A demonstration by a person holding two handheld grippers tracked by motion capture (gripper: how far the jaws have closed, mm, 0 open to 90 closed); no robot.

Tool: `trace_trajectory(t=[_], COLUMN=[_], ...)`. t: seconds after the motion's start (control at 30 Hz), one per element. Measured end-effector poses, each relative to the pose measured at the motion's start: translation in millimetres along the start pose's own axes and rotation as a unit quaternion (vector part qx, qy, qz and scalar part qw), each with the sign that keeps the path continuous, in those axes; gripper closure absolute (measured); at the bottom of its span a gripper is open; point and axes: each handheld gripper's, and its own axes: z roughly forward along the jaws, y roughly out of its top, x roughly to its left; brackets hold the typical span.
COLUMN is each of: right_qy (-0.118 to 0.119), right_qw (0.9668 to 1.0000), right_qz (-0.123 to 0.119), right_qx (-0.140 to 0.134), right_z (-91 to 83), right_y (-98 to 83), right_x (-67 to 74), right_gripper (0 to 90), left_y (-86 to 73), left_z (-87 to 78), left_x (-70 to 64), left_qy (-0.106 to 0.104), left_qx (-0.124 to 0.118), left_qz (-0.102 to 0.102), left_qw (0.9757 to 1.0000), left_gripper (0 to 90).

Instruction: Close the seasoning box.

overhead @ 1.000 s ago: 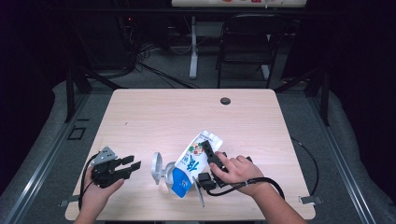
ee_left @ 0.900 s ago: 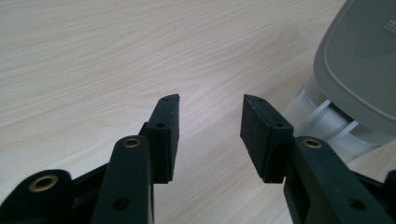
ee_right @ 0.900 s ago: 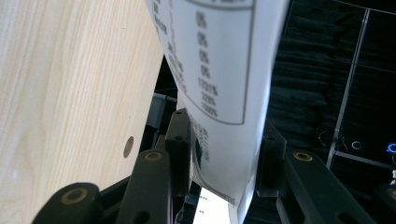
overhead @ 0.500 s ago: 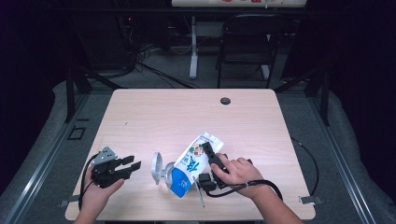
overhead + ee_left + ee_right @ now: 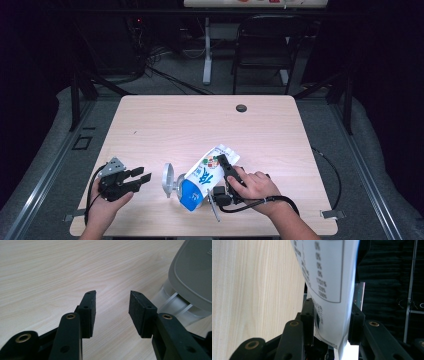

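A white and blue milk carton (image 5: pixel 202 180) leans tilted at the table's near edge, its blue base toward the person. My right gripper (image 5: pixel 221 169) is shut on its upper part; in the right gripper view both pads press the carton (image 5: pixel 329 270) between the right gripper's (image 5: pixel 332 305) jaws. Just left of the carton lies a clear container with a grey lid (image 5: pixel 168 180), on its side. My left gripper (image 5: pixel 142 176) rests at the near left, open and with nothing in it, pointing toward that container. In the left gripper view the left gripper (image 5: pixel 112 296) has the grey lid (image 5: pixel 192 272) off to its right.
The pale wooden table (image 5: pixel 200 125) has a small black round grommet (image 5: pixel 241 108) near its far edge. A black cable (image 5: pixel 280 202) trails from the right gripper. A chair (image 5: pixel 265 45) and stand legs are on the dark floor behind the table.
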Motion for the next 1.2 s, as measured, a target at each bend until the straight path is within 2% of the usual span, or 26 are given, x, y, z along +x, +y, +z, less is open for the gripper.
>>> trace_trajectory(t=[0.07, 0.23, 0.33, 0.37, 0.47, 0.5, 0.63, 0.9, 0.97, 1.2], right_qy=[0.002, 0.012, 0.017, 0.019, 0.017, 0.016, 0.017, 0.017, 0.015, 0.025], right_qw=[1.0000, 0.9996, 0.9993, 0.9994, 0.9991, 0.9993, 0.9987, 0.9979, 0.9971, 0.9934], right_qz=[0.004, 0.027, 0.034, 0.029, 0.039, 0.033, 0.048, 0.062, 0.075, 0.111], right_qx=[0.008, 0.003, 0.001, 0.005, 0.004, 0.011, 0.005, 0.005, -0.004, -0.007], right_z=[-0.9, 0.7, -0.1, -1.3, -2.3, -3.8, -3.1, -5.0, -4.7, -7.6], right_y=[0.4, -0.7, 0.1, 0.7, 0.8, 1.3, -0.2, 0.9, 1.1, 1.4], right_x=[-0.9, 1.8, 3.4, 3.0, 4.8, 3.3, 3.7, 4.6, 4.6, 1.0], right_gripper=[66.0, 67.6, 69.2, 69.7, 71.8, 72.8, 75.1, 76.1, 76.4, 79.4], left_y=[-0.1, -0.3, -0.6, -0.7, -0.7, -0.7, -0.9, -0.5, -0.6, -0.6], left_z=[0.2, 0.3, 0.8, 0.9, 1.2, 1.3, 1.3, 0.8, 0.7, 1.0], left_x=[-0.1, -0.1, -0.2, -0.2, -0.1, -0.1, -0.2, -0.1, -0.3, 0.0], left_qy=[0.000, 0.000, -0.001, -0.001, -0.001, -0.001, 0.000, -0.001, -0.001, -0.001], left_qx=[0.000, 0.000, 0.001, 0.001, 0.002, 0.002, 0.002, 0.002, 0.001, 0.002], left_qz=[-0.002, -0.002, -0.003, -0.003, 0.000, -0.001, -0.003, -0.001, -0.003, -0.001], left_qw=[1.0000, 1.0000, 1.0000, 1.0000, 1.0000, 1.0000, 1.0000, 1.0000, 1.0000, 1.0000], left_gripper=[57.8, 57.8, 57.8, 57.8, 57.8, 57.8, 57.8, 57.8, 57.8, 57.8])
